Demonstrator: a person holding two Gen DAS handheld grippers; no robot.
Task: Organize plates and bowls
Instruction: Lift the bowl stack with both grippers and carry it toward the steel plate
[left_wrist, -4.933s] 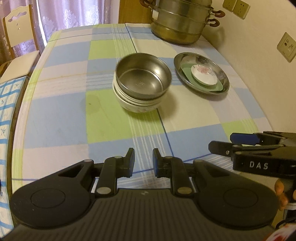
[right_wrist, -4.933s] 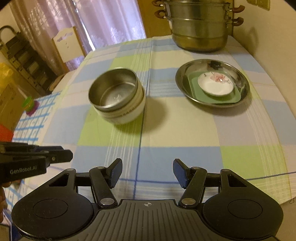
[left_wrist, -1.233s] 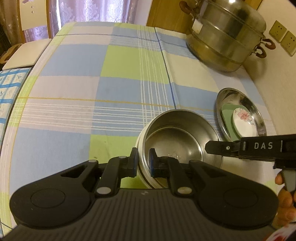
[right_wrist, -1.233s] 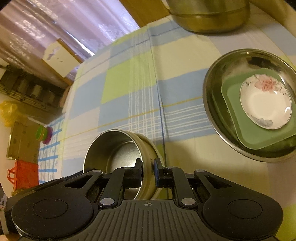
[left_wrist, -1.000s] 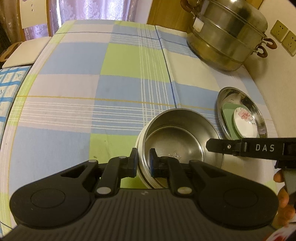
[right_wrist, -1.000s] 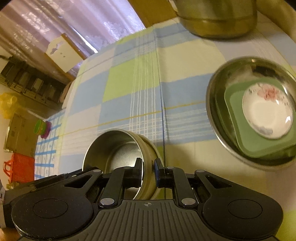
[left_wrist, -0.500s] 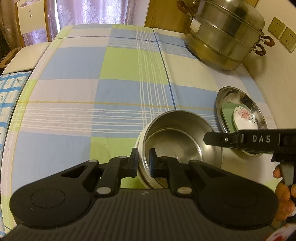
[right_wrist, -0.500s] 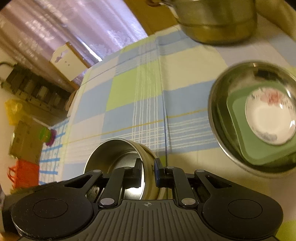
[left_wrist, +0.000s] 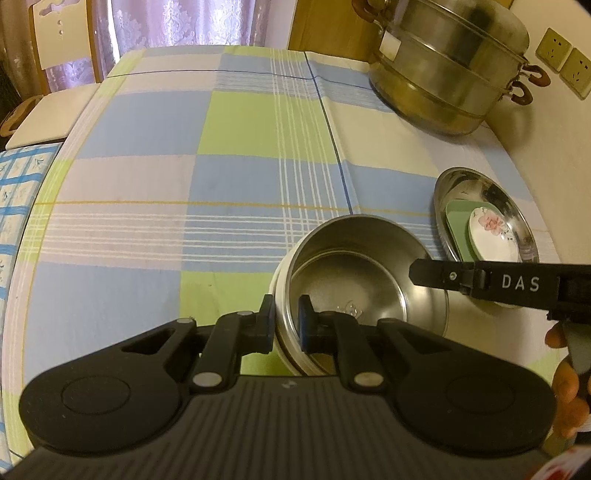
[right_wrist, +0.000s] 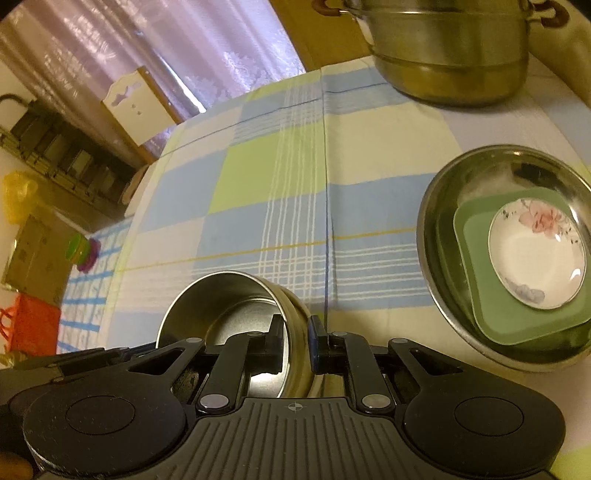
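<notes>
A steel bowl (left_wrist: 354, 266) sits nested in a stack of white bowls (left_wrist: 277, 291). My left gripper (left_wrist: 286, 321) is shut on the stack's near-left rim. My right gripper (right_wrist: 295, 341) is shut on the opposite rim of the steel bowl (right_wrist: 225, 299); its arm crosses the left wrist view (left_wrist: 498, 282). The stack looks held just above the checked tablecloth. To the right a steel plate (right_wrist: 436, 221) holds a green square plate (right_wrist: 472, 236) with a small floral dish (right_wrist: 535, 254) on top; they also show in the left wrist view (left_wrist: 487, 184).
A large steel steamer pot (left_wrist: 443, 62) stands at the table's far right by the wall. A chair (left_wrist: 55, 33) stands beyond the far left corner. The checked tablecloth (left_wrist: 184, 177) spreads left of the bowls.
Both grippers closed on the bowl stack's rim since the earliest frames. Over the last second the stack has shifted slightly, away from the steel plate and tilting a little.
</notes>
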